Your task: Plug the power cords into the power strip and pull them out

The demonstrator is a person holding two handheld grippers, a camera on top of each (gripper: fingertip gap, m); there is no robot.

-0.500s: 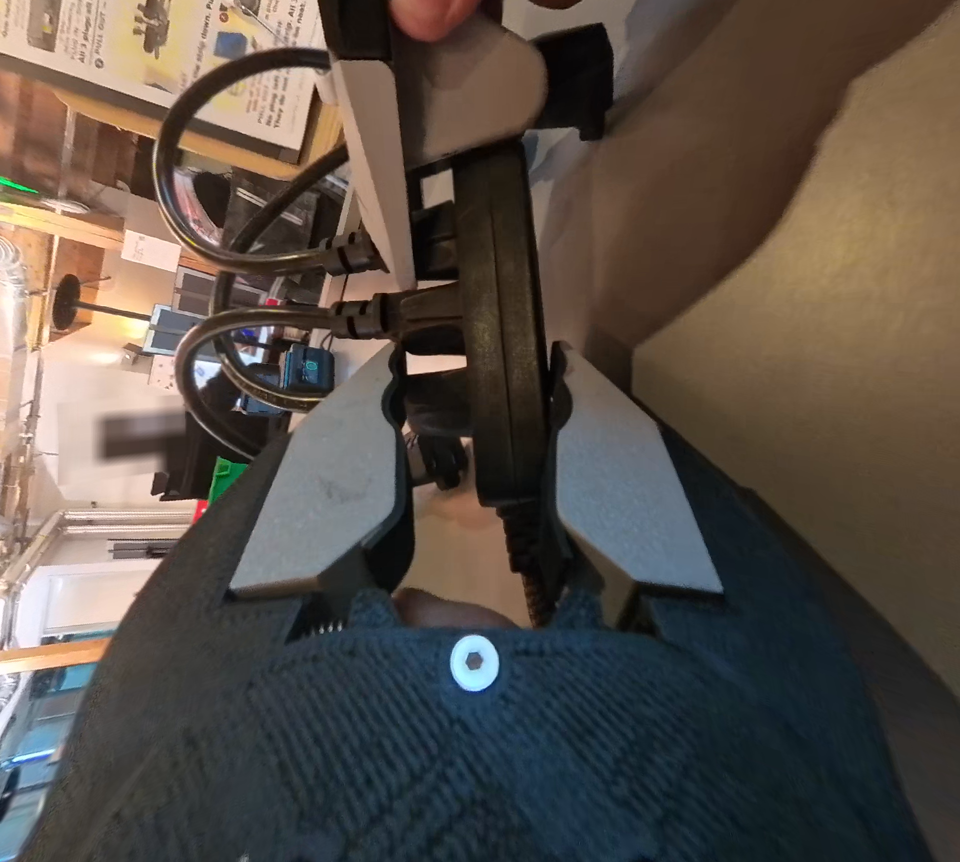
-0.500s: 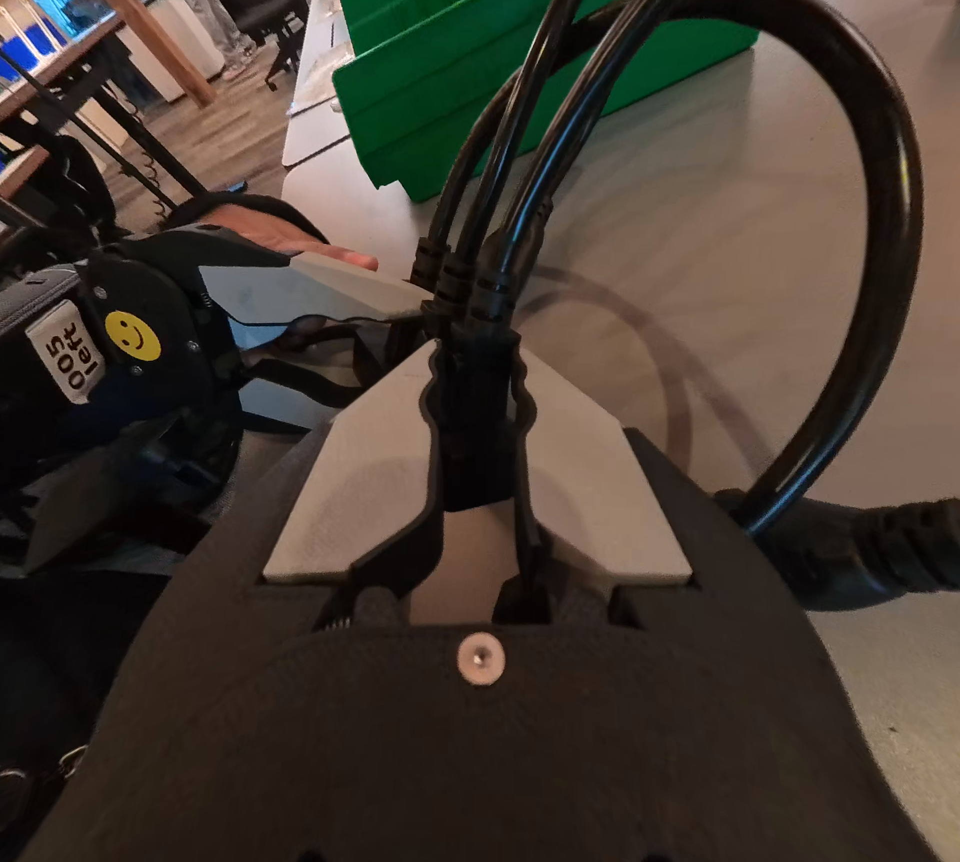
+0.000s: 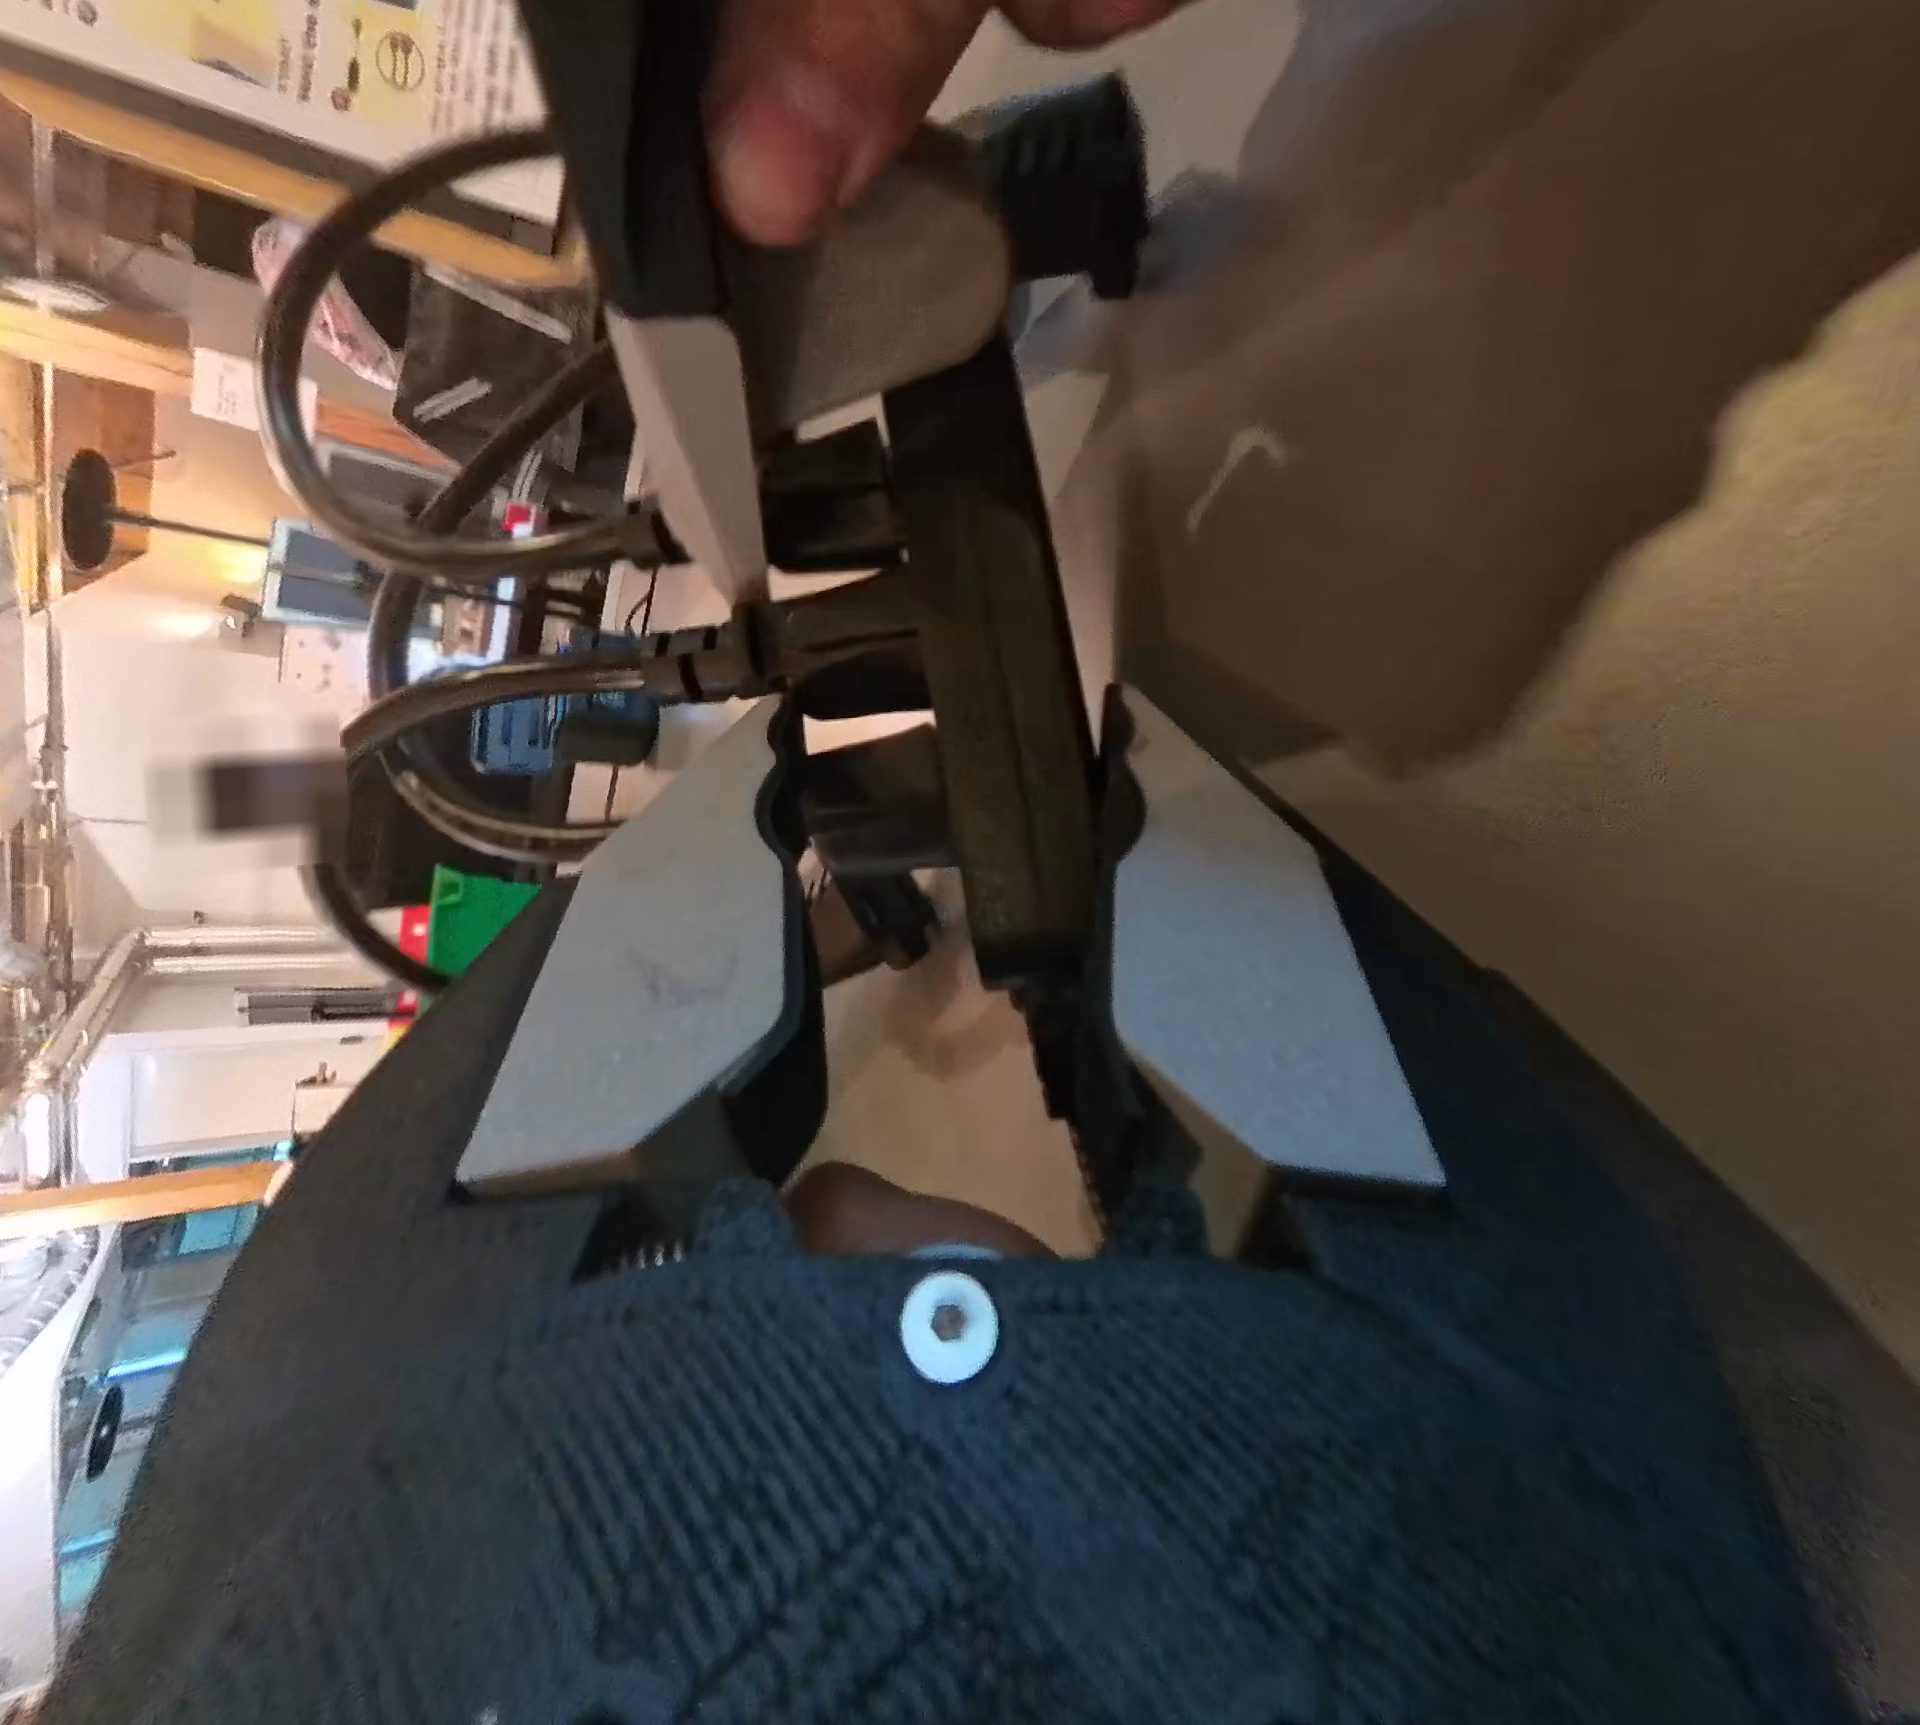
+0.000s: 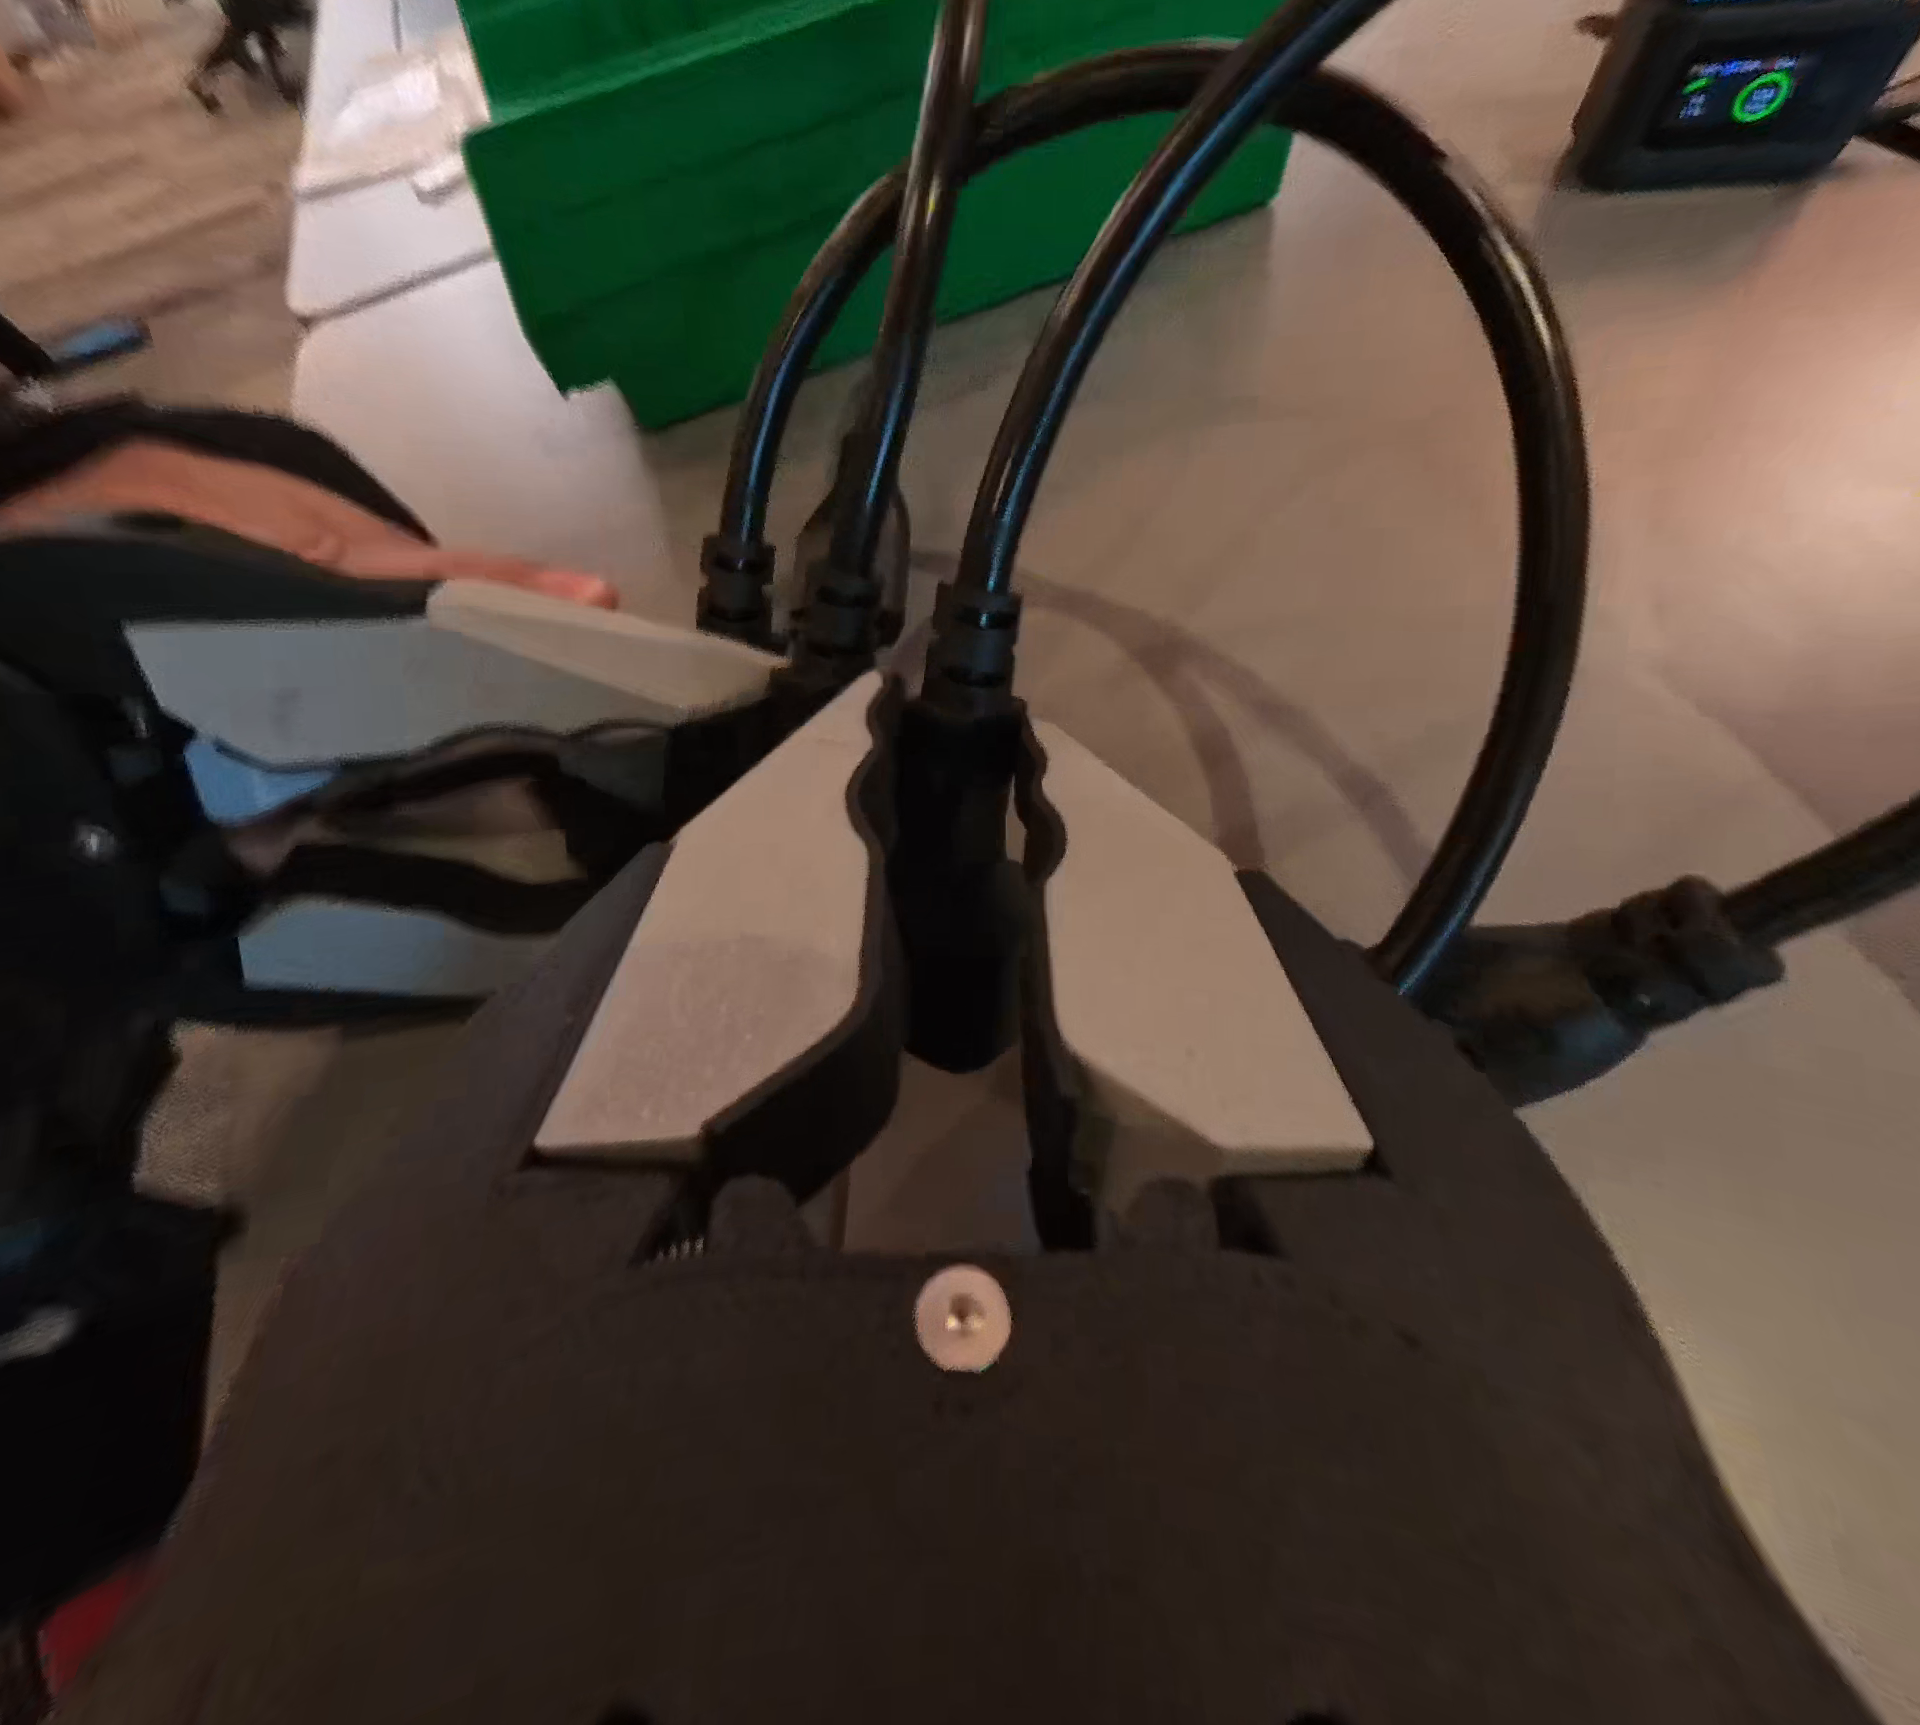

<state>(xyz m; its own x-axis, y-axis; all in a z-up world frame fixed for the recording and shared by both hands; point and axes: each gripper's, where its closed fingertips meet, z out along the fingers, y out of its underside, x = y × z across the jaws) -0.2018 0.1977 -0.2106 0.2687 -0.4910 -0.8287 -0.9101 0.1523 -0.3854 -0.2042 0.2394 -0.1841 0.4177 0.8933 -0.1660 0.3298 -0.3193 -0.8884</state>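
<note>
The left gripper is clamped across the black power strip, the right gripper is clamped on one plug (two neighbours remain seated), so an angled pull risks twisting the strip loose.

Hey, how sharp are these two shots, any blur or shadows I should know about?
Left wrist view: motion blur smears the hand and the poster; the left gripper stays fairly crisp. Right wrist view: the green bin and cords are soft, and looped cord shadows fall on the table.
</note>
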